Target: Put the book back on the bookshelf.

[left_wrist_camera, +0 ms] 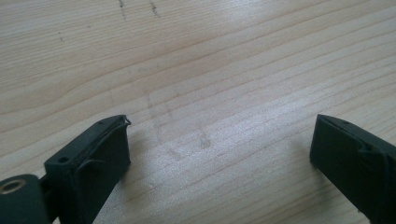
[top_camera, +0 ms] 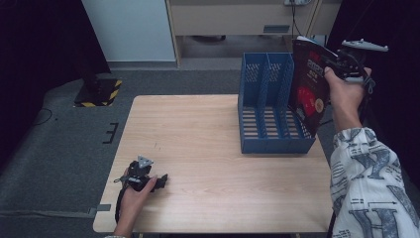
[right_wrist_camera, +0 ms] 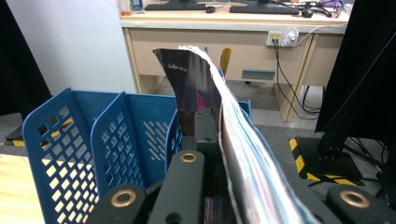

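A: Your right gripper [top_camera: 333, 65]?
B: Clamped on the magazine [top_camera: 308, 84], held tilted over the blue file rack's [top_camera: 270, 141] rightmost slot.
A: Left gripper [top_camera: 159, 181]?
B: Jaws wide apart, nothing held, resting on table [top_camera: 208, 119].

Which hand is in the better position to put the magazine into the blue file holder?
The right. Its claw is already shut on the magazine, which hangs over the right-most slot of the blue file holder. The left claw rests open on the table, far from the holder.
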A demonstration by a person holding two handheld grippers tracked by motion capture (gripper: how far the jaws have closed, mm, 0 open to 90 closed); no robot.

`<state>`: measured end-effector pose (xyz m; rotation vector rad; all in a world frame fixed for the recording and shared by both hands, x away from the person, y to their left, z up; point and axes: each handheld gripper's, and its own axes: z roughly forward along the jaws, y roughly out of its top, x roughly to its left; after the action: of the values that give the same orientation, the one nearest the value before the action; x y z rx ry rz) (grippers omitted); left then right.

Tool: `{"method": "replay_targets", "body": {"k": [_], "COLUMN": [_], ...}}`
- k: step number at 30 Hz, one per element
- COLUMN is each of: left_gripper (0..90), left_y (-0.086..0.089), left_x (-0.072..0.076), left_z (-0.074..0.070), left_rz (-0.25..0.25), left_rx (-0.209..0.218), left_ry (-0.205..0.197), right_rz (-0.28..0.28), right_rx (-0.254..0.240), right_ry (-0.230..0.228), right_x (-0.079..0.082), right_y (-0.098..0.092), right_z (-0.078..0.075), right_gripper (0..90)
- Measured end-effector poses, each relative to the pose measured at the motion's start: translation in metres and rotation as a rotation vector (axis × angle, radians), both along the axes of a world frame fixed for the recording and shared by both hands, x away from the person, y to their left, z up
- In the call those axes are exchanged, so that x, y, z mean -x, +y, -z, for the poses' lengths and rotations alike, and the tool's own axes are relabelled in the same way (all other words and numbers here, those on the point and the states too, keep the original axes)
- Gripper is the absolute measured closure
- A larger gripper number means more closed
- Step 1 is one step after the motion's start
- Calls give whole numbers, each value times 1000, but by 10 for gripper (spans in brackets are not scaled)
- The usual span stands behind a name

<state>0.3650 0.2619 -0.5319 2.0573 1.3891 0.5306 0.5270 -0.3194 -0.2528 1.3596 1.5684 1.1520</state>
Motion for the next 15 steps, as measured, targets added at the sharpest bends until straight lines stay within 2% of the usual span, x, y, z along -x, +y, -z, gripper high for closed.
{"method": "replay_targets", "body": {"k": [15], "left_gripper": [40], "left_y": [0], "left_x": [0], "left_z": [0], "left_rz": [2], "left_rx": [-3], "left_ry": [1], "right_rz": [12], "right_rx": [-35], "right_ry": [-13], "right_x": [-3], "right_y": [-3], "right_z": [10], "right_gripper": [871]}}
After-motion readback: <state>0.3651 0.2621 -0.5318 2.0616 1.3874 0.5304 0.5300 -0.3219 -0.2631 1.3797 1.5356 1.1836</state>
